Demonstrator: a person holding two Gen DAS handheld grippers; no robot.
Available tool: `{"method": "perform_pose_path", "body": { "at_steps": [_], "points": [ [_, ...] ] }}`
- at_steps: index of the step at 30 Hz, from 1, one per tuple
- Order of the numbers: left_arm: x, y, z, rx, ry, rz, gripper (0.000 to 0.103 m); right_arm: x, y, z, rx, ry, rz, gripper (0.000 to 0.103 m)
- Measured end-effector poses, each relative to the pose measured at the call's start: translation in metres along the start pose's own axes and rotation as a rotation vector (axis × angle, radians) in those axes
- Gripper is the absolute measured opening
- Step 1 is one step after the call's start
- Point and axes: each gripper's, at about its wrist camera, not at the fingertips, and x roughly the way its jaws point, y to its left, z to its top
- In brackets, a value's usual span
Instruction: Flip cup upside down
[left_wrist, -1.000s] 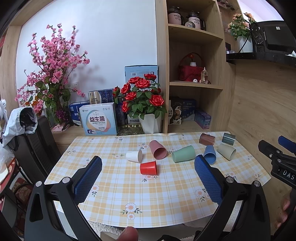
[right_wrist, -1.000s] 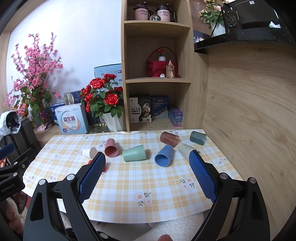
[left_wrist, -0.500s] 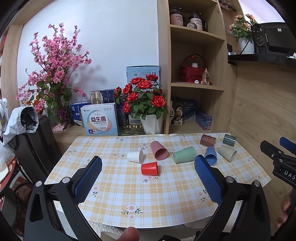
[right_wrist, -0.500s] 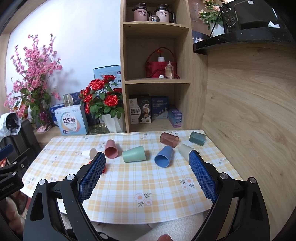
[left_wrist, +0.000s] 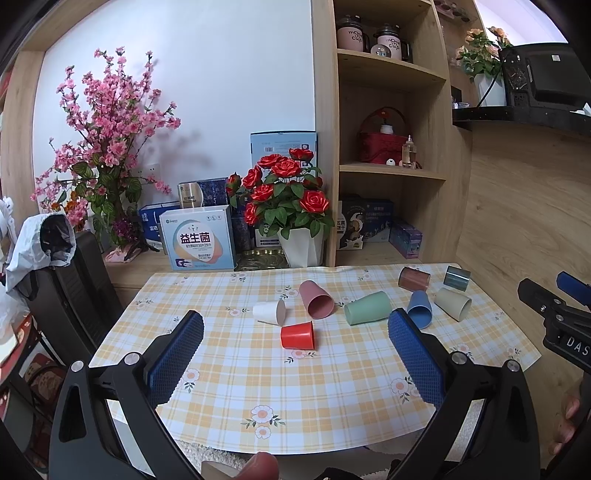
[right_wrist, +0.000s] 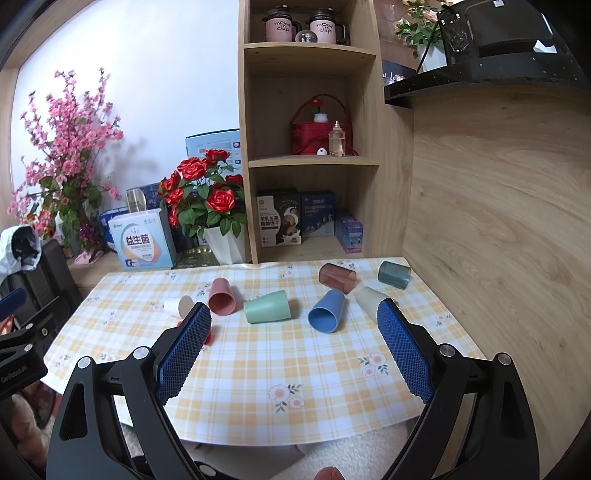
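Observation:
Several cups lie on their sides on the checked tablecloth (left_wrist: 295, 376): a red cup (left_wrist: 297, 335), a white cup (left_wrist: 269, 312), a pink cup (left_wrist: 316, 299), a green cup (left_wrist: 367, 307), a blue cup (left_wrist: 420, 308), a beige cup (left_wrist: 453, 303), a brown clear cup (left_wrist: 414, 279) and a teal clear cup (left_wrist: 457, 278). My left gripper (left_wrist: 295, 332) is open and empty, held above the table's near edge, framing the red cup. My right gripper (right_wrist: 293, 321) is open and empty, facing the green cup (right_wrist: 266, 306) and blue cup (right_wrist: 328, 311).
A white pot of red roses (left_wrist: 290, 206) and boxes (left_wrist: 201, 238) stand behind the table. A wooden shelf unit (left_wrist: 391, 147) and wood wall (right_wrist: 498, 221) bound the right side. A black chair (left_wrist: 70, 280) stands at the left.
Both grippers have drifted slightly; the scene sits a little higher and closer in the views. No cup has moved.

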Motion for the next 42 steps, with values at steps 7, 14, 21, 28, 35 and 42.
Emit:
{"method": "perform_pose_path", "body": {
  "at_steps": [7, 14, 21, 28, 35, 42],
  "points": [
    [0.0004, -0.0003, 0.0002, -0.001, 0.000, 0.001, 0.098, 0.0002, -0.0003, -0.0003, 0.001, 0.000, 0.000, 0.089],
    [0.0004, -0.0001, 0.0001, 0.000, -0.002, 0.000, 0.098, 0.0004, -0.0005, -0.0004, 0.001, 0.001, 0.000, 0.089],
    [0.0002, 0.0000, -0.0007, -0.001, -0.002, 0.000, 0.098, 0.0006, -0.0008, 0.0003, 0.001, 0.003, 0.001, 0.089],
    [0.0003, -0.0001, -0.0009, -0.002, -0.002, -0.001, 0.098, 0.0009, -0.0009, -0.0005, 0.002, 0.003, 0.001, 0.089],
    [0.0004, 0.0001, -0.0018, -0.003, -0.002, 0.000, 0.098, 0.0005, -0.0005, -0.0009, 0.006, 0.011, 0.000, 0.089],
    [0.0013, -0.0040, -0.0023, -0.007, 0.007, 0.004, 0.098, 0.0013, -0.0008, -0.0026, 0.008, 0.020, 0.005, 0.089]
  ]
}}
